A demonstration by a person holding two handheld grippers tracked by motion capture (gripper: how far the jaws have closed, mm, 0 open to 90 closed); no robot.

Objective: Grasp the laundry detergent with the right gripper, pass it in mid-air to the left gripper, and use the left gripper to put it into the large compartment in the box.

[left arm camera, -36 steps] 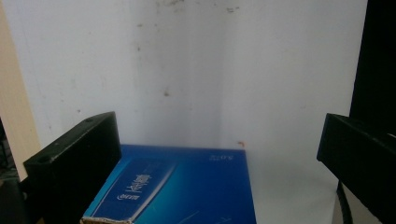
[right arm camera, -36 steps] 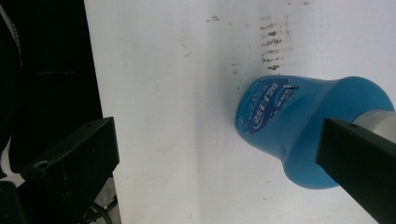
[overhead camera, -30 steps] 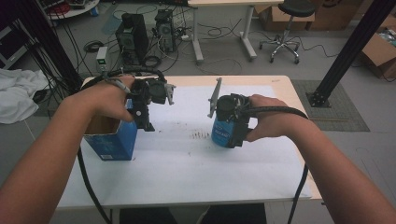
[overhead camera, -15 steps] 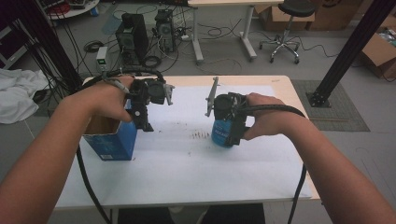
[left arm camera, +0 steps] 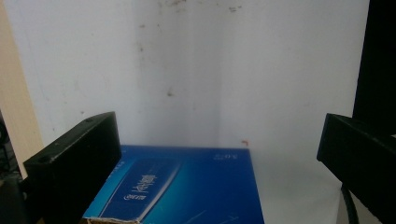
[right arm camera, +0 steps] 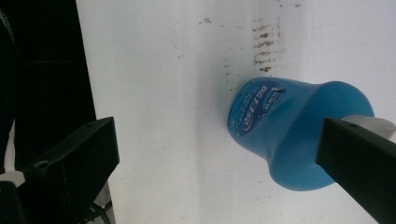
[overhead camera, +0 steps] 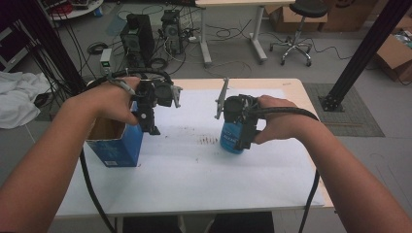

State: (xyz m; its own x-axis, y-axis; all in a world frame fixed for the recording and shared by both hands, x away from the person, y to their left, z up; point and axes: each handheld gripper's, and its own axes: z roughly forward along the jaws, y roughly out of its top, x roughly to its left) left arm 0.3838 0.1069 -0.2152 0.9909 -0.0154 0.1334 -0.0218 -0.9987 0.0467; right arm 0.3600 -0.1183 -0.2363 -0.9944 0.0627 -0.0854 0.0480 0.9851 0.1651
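Observation:
A blue carton [overhead camera: 116,145] with its top open stands on the white sheet at the table's left. My left gripper [overhead camera: 149,127] hangs just right of and behind it, jaws pointing down. In the left gripper view my left gripper [left arm camera: 215,135] is open, and the carton [left arm camera: 187,191] lies low between the jaws without touching them. A blue bottle [overhead camera: 231,140] with a white cap stands near the middle. My right gripper [overhead camera: 241,130] is above it. In the right gripper view my right gripper [right arm camera: 217,135] is open, and the bottle [right arm camera: 289,130] sits close to the right jaw, which covers part of the cap.
A white sheet [overhead camera: 194,170] covers most of the wooden table [overhead camera: 291,85]. Brown smudges [overhead camera: 209,141] mark the sheet between carton and bottle. Cables trail from both grippers off the front edge. Computers, a stool and boxes stand on the floor beyond the table.

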